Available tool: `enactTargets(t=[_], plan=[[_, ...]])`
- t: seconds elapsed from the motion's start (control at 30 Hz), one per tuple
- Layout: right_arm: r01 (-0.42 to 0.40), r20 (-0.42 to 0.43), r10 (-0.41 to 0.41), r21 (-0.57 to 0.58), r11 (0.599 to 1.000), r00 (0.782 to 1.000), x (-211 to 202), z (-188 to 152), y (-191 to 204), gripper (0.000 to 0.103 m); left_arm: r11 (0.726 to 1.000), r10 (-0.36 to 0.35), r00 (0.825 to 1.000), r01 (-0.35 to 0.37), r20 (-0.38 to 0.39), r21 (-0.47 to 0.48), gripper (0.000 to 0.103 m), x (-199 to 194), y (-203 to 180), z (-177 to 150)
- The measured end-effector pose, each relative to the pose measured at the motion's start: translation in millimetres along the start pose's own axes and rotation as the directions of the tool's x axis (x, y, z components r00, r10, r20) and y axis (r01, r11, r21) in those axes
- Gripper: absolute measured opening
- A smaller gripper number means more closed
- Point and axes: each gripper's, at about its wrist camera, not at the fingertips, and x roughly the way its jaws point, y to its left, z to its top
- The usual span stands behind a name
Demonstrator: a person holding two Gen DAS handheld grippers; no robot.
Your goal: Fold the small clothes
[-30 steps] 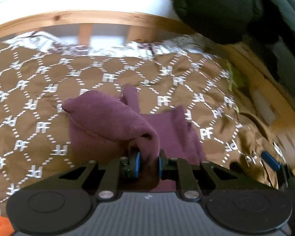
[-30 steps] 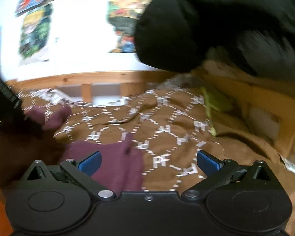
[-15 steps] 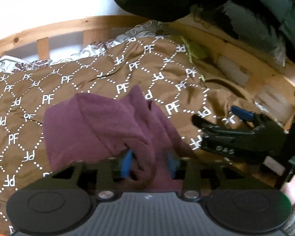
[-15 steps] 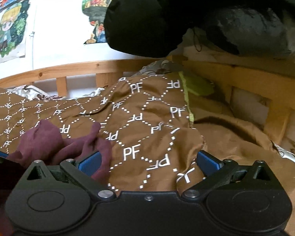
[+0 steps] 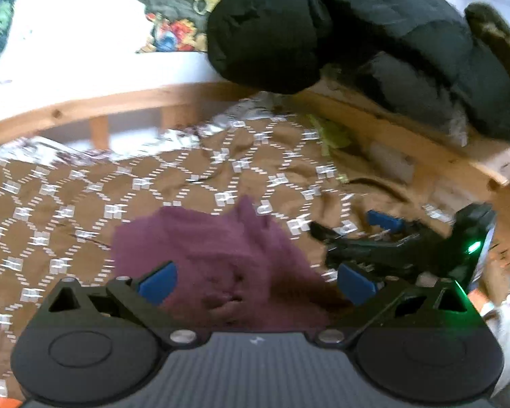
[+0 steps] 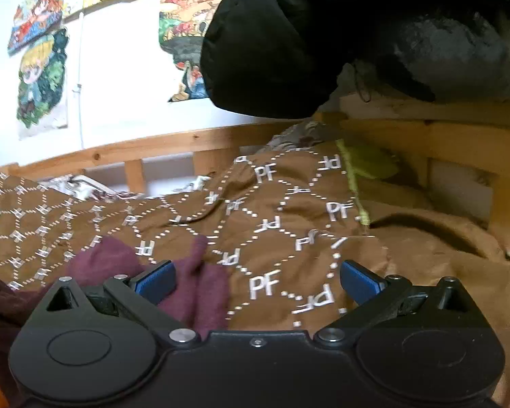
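A small maroon garment (image 5: 217, 258) lies bunched in folds on the brown patterned bedspread (image 5: 68, 204). My left gripper (image 5: 255, 284) is open just above its near part, with the cloth between and below the blue fingertips. My right gripper (image 6: 256, 280) is open and empty; the garment (image 6: 193, 285) lies by its left fingertip (image 6: 156, 280), the bedspread (image 6: 289, 224) under the rest. The right gripper also shows in the left wrist view (image 5: 374, 234), just right of the garment.
A wooden bed rail (image 5: 119, 105) runs along the back and right side. A black padded jacket (image 5: 340, 23) hangs over the far right corner. Posters (image 6: 40, 78) hang on the white wall. A yellow-green cloth (image 6: 370, 163) lies near the right rail.
My left gripper was shut on a fold of the maroon garment; it has carried it over, opened and let it go. My right gripper stayed open near the garment's right side.
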Motion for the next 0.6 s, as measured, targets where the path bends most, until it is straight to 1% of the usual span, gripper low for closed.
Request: enactTargets(t=[0.1, 0.17, 0.23, 0.27, 0.3, 0.37, 0.43, 0.47, 0.53, 0.6], plan=[[-0.073, 0.002, 0.073, 0.016, 0.997, 0.997, 2, 3, 4, 0.102, 0.995, 0.089, 0.996, -0.088, -0.019, 0.053, 0.102, 3, 4, -11], [-0.154, -0.002, 0.154, 0.020, 0.988, 0.988, 6, 6, 9, 0.102, 0.989, 0.126, 0.991, -0.123, -0.034, 0.081, 0.102, 5, 8, -20], [-0.227, -0.011, 0.228, 0.014, 0.974, 0.974, 11, 9, 15, 0.102, 0.987, 0.127, 0.991, -0.120, -0.052, 0.110, 0.102, 5, 10, -30], [-0.276, -0.022, 0.276, 0.015, 0.961, 0.961, 14, 10, 19, 0.102, 0.986, 0.123, 0.990, -0.114, -0.063, 0.124, 0.102, 5, 11, -34], [-0.323, -0.038, 0.323, 0.022, 0.946, 0.946, 17, 11, 23, 0.102, 0.983, 0.123, 0.990, -0.112, -0.072, 0.143, 0.102, 7, 10, -38], [-0.436, -0.109, 0.440, 0.059, 0.898, 0.891, 28, 13, 31, 0.102, 0.974, 0.137, 0.987, -0.119, -0.082, 0.195, 0.102, 11, 6, -45], [-0.527, -0.183, 0.543, 0.134, 0.839, 0.819, 40, 13, 35, 0.102, 0.953, 0.170, 0.982, -0.142, -0.086, 0.266, 0.102, 16, 0, -51], [-0.548, -0.197, 0.578, 0.188, 0.815, 0.792, 45, 11, 35, 0.102, 0.944, 0.184, 0.979, -0.152, -0.084, 0.294, 0.102, 18, -2, -54], [-0.547, -0.225, 0.607, 0.276, 0.790, 0.762, 56, 7, 34, 0.102, 0.926, 0.201, 0.976, -0.162, -0.081, 0.341, 0.102, 22, -7, -59], [-0.516, -0.260, 0.610, 0.347, 0.783, 0.749, 68, 5, 32, 0.102, 0.916, 0.211, 0.973, -0.164, -0.090, 0.367, 0.102, 27, -10, -63]])
